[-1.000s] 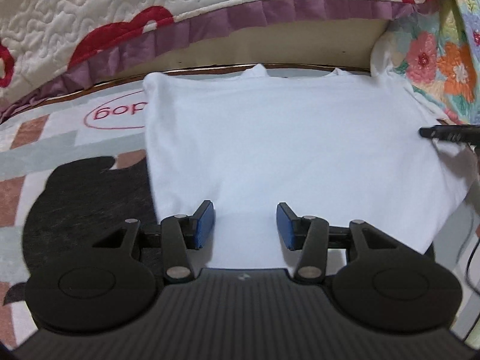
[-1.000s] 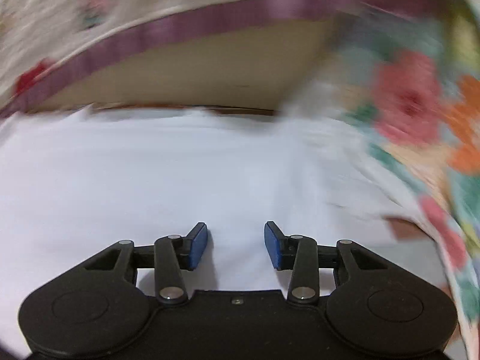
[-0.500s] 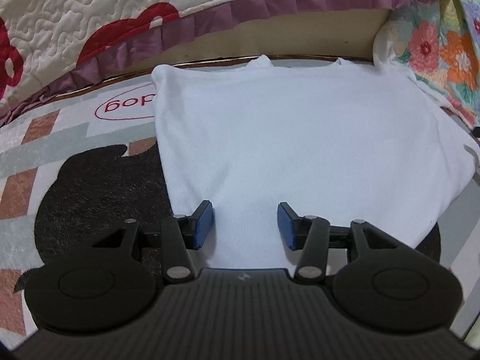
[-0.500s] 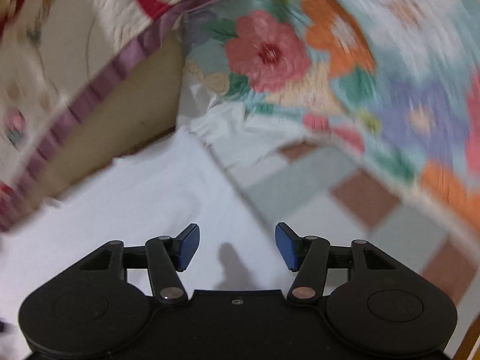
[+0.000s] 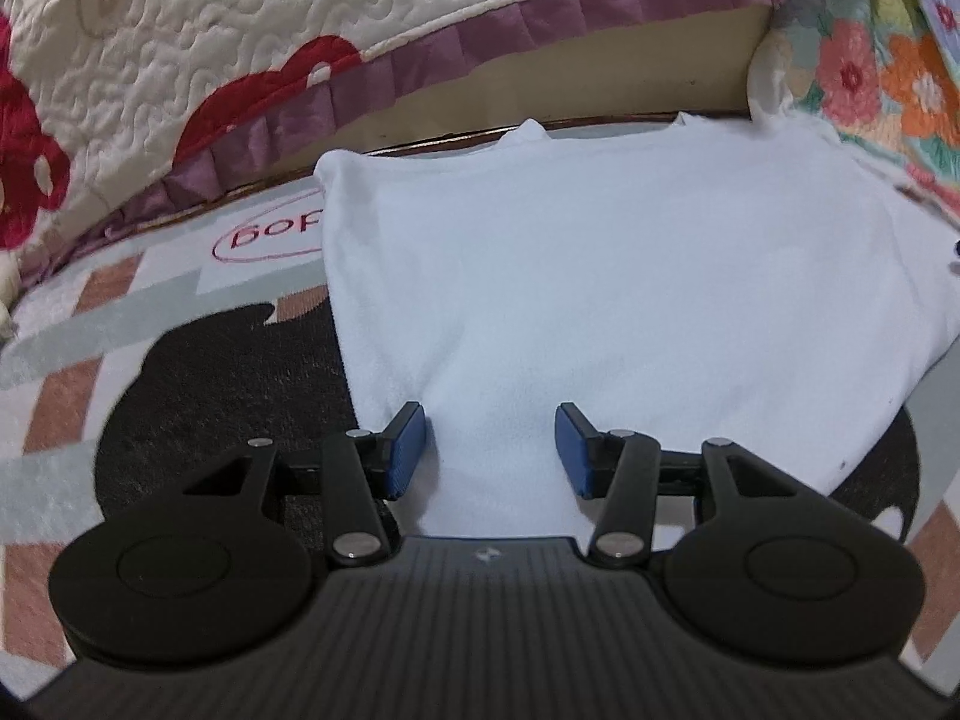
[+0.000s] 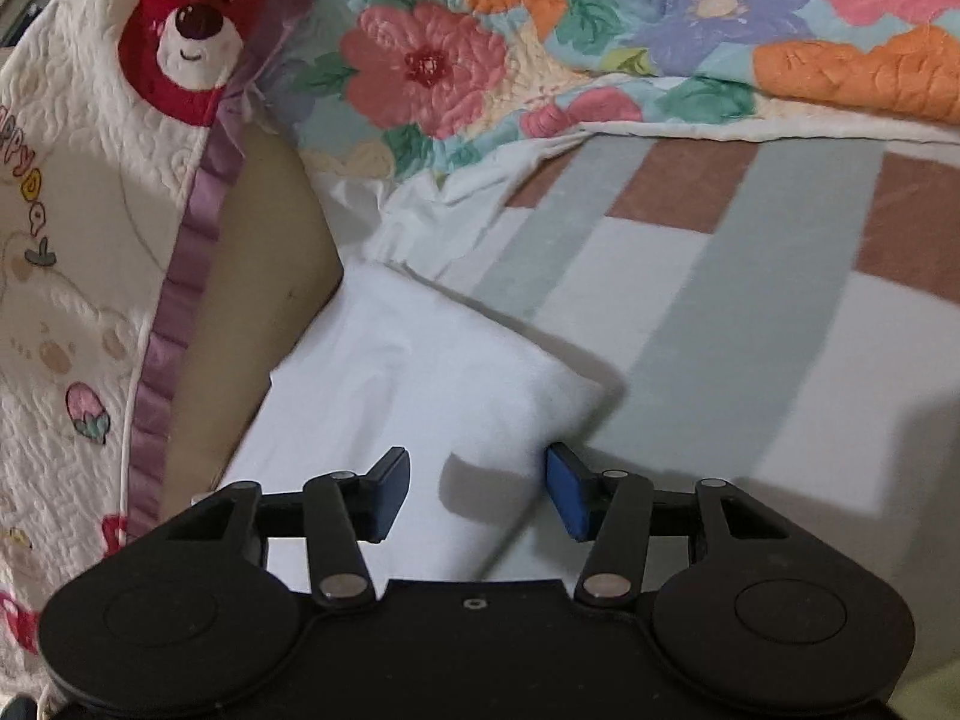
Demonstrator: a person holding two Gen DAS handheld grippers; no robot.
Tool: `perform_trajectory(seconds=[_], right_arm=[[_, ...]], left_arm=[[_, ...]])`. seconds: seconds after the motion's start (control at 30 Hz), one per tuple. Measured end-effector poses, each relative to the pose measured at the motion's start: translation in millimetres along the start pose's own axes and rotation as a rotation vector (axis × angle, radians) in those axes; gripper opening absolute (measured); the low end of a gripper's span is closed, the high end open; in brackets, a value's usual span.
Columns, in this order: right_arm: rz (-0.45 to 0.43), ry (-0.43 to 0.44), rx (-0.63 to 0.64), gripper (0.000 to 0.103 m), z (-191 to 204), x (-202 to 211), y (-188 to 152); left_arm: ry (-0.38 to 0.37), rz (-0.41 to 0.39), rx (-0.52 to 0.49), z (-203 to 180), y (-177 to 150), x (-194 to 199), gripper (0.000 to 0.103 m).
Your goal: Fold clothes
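Observation:
A white T-shirt (image 5: pixel 600 276) lies flat on a patterned rug, its collar end toward the bed. In the left wrist view my left gripper (image 5: pixel 489 450) is open just above the shirt's near hem, nothing between its blue pads. In the right wrist view my right gripper (image 6: pixel 477 489) is open over the shirt's right side (image 6: pixel 420 372), where a sleeve corner sticks out onto the rug. Its right pad sits at the cloth's edge, and nothing is held.
A bed with a cream quilted cover (image 5: pixel 180 60) and purple frill (image 5: pixel 420 66) runs along the far side. A floral quilt (image 6: pixel 540 42) hangs down at the right. The checked rug (image 6: pixel 750 300) with a dark animal shape (image 5: pixel 228 378) lies underneath.
My right gripper swung right, from over the shirt's middle to its right sleeve edge. My left gripper shifted slightly, staying open above the hem.

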State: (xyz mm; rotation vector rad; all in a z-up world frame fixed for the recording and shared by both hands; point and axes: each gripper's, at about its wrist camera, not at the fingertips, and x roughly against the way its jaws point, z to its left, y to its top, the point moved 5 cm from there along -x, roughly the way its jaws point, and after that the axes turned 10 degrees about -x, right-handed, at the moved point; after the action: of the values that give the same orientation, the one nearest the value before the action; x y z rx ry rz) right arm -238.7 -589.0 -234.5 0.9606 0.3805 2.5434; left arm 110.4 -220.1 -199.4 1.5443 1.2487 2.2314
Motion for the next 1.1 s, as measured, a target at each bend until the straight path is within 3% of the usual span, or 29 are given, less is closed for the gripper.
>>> perform_trajectory(seconds=[0.03, 0.07, 0.1, 0.43, 0.5, 0.57, 0.63, 0.7, 0.83, 0.9, 1.1], right_arm=[[-0.007, -0.006, 0.006, 0.055, -0.1, -0.2, 2.0], [-0.015, -0.012, 0.013, 0.015, -0.1, -0.3, 3.9], [-0.022, -0.018, 0.019, 0.009, -0.2, -0.5, 5.9], [-0.075, -0.075, 0.087, 0.005, -3.4, -5.2, 14.7], [-0.075, -0.079, 0.101, 0.006, -2.0, -5.4, 16.9], [-0.077, -0.072, 0.062, 0.006, -5.9, -6.1, 19.9], [-0.081, -0.077, 0.057, 0.007, -7.4, -6.7, 19.4], [-0.088, -0.101, 0.101, 0.008, -4.1, -8.0, 17.6], [-0.075, -0.135, 0.179, 0.015, 2.8, -9.8, 17.5], [-0.062, -0.140, 0.199, 0.019, 5.3, -10.4, 18.8], [-0.051, -0.121, 0.114, 0.029, -0.7, -6.6, 17.0]], left_arm=[[-0.004, -0.001, 0.011, 1.8, -0.5, 0.6, 0.047], [0.004, 0.000, 0.012, 2.9, -1.0, 1.2, 0.047], [0.014, 0.002, 0.011, 3.9, -1.6, 1.9, 0.047], [0.060, 0.014, -0.006, 5.2, -3.2, 3.8, 0.049], [0.199, 0.014, -0.001, 16.0, -3.3, 7.6, 0.053], [0.341, 0.021, 0.037, 36.1, -6.4, 11.1, 0.050], [0.293, 0.014, 0.188, 58.0, -12.0, 16.1, 0.050], [0.183, -0.001, 0.295, 65.6, -10.8, 29.0, 0.050], [-0.073, 0.049, 0.297, 37.6, -6.1, 38.1, 0.056], [-0.142, 0.096, 0.272, 21.0, -7.8, 32.6, 0.056], [-0.020, 0.216, 0.221, 9.3, -29.6, 16.0, 0.057]])
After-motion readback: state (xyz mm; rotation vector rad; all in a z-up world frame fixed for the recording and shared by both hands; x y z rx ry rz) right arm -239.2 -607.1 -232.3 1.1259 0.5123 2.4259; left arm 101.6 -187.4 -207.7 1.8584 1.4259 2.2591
